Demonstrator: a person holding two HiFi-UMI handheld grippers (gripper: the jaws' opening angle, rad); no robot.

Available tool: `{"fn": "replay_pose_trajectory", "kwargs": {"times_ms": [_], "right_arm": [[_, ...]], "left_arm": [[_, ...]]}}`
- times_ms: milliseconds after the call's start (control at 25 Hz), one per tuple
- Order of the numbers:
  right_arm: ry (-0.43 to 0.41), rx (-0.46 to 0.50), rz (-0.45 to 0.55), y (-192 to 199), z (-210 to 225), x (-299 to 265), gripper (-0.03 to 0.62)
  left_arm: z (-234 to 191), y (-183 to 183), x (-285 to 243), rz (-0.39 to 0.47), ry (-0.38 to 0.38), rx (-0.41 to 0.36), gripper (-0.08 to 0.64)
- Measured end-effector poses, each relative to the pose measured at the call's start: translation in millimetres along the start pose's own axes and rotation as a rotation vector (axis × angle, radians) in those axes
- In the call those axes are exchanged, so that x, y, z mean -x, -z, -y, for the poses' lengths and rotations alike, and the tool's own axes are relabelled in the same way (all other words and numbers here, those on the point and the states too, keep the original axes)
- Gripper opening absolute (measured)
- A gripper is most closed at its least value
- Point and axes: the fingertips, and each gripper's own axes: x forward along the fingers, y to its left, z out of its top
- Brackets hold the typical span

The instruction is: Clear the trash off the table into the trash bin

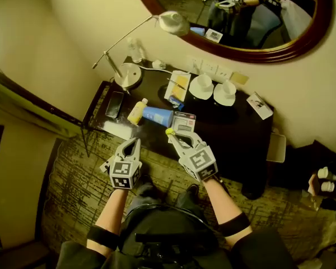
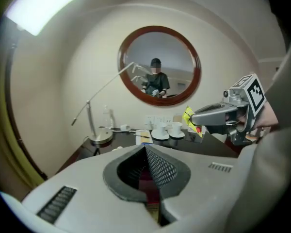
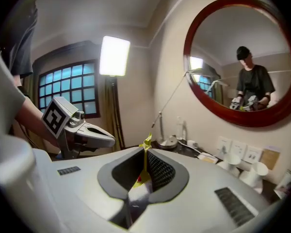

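A crumpled yellow wrapper (image 1: 169, 131) is pinched at the tips of my right gripper (image 1: 171, 134), which is shut on it over the front edge of the dark table (image 1: 235, 133). The right gripper view shows the wrapper (image 3: 146, 142) sticking up from between the closed jaws of that gripper (image 3: 144, 164). My left gripper (image 1: 135, 143) hangs just left of it, shut with nothing in it, off the table's front edge. From the left gripper view the jaws of the left gripper (image 2: 146, 154) meet, and the right gripper (image 2: 196, 116) with the wrapper (image 2: 188, 115) is at the right.
On the table lie a desk lamp (image 1: 127, 74), a phone (image 1: 114, 104), a yellow bottle (image 1: 137, 112), a blue tube (image 1: 158, 115), a small box (image 1: 183, 122), two cups on saucers (image 1: 201, 86) and a card (image 1: 259, 105). A pale container (image 1: 277, 147) stands by the table's right end. A round mirror (image 1: 302, 43) hangs above.
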Motion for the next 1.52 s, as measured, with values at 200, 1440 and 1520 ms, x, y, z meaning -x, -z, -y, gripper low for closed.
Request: {"fn": "replay_pose_trajectory", "kwargs": {"times_ms": [200, 1440, 1520], "right_arm": [[-0.315, 0.144, -0.037, -21, -117, -94, 0.037], [-0.655, 0.330, -0.574, 422, -310, -413, 0.040], [-0.655, 0.344, -0.609, 466, -308, -428, 0.043]], "left_arm": [[-90, 47, 82, -0.005, -0.249, 0.137, 0.002], [-264, 516, 46, -0.253, -0.517, 0.583, 0.003], [-270, 554, 26, -0.269, -0.512, 0.598, 0.003]]}}
